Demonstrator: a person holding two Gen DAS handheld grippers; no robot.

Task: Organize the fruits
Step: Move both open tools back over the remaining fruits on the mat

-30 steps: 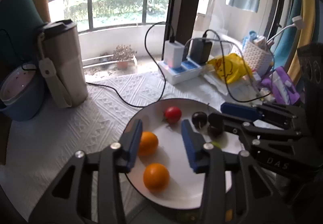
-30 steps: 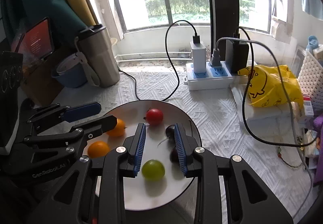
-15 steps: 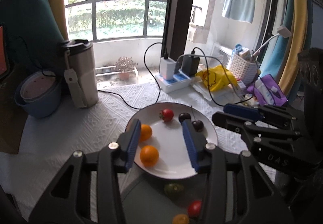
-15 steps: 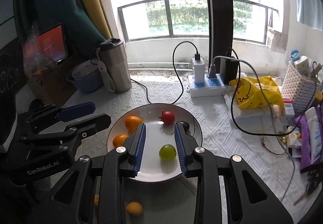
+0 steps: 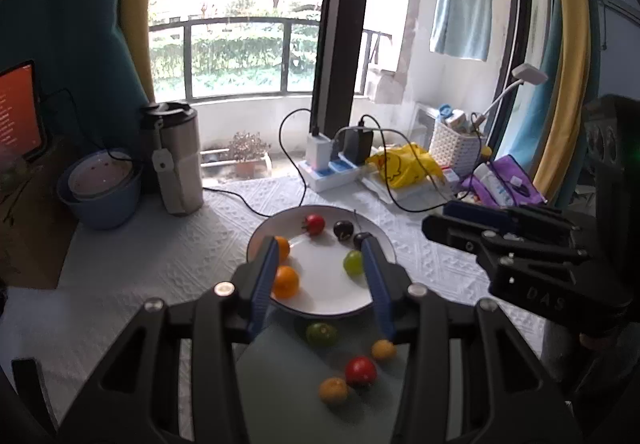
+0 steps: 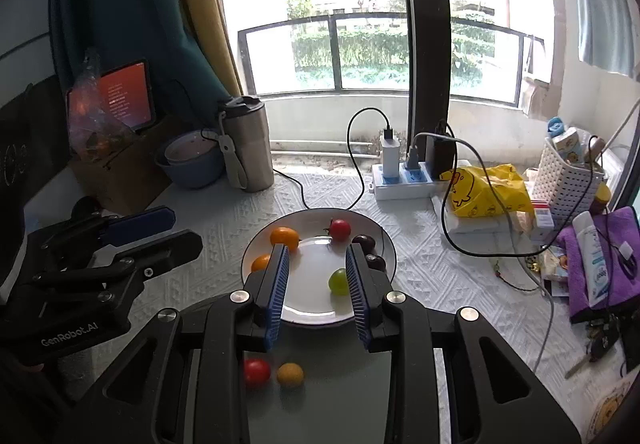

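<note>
Hovering over the near edge of the worktop (image 5: 160, 252): both hand-held grippers, side by side, angled down toward the fruit.

Left gripper (image 5: 319, 244): blue pads apart, nothing between them, touching nothing. Right gripper (image 6: 316, 248): pads parted by a narrower gap, also empty. Each one shows at the side of the other's view.

Near edge: grey-green mat (image 5: 280, 384) under the grippers, with loose fruit on it. Left view shows four pieces:
- green tomato (image 5: 321, 334), just beside the plate rim
- small yellow one (image 5: 384, 350)
- red tomato (image 5: 361, 371)
- yellow-orange one (image 5: 333, 390), touching or almost touching the red one

Right view shows only the red and a yellow one; gripper body hides the rest.

Middle of the worktop: white plate (image 5: 320, 296), near rim overlapping the mat. On it:
- two orange fruits (image 5: 285, 281) at the left side, close together
- green grape (image 5: 353, 262) toward the right
- red cherry tomato (image 5: 315, 224) at the far rim
- two dark cherries (image 5: 343, 229) at the far right, side by side

Far left corner: steel tumbler (image 5: 176, 164), upright, with a blue bowl (image 5: 100, 196) just beside it. Far edge, centre: power strip (image 5: 328, 172) with two chargers plugged in; one black cable runs down to the plate's far rim. Far right corner: yellow bag (image 5: 400, 164), white basket (image 5: 456, 148), purple cloth (image 6: 600, 256), all crowded together.
</note>
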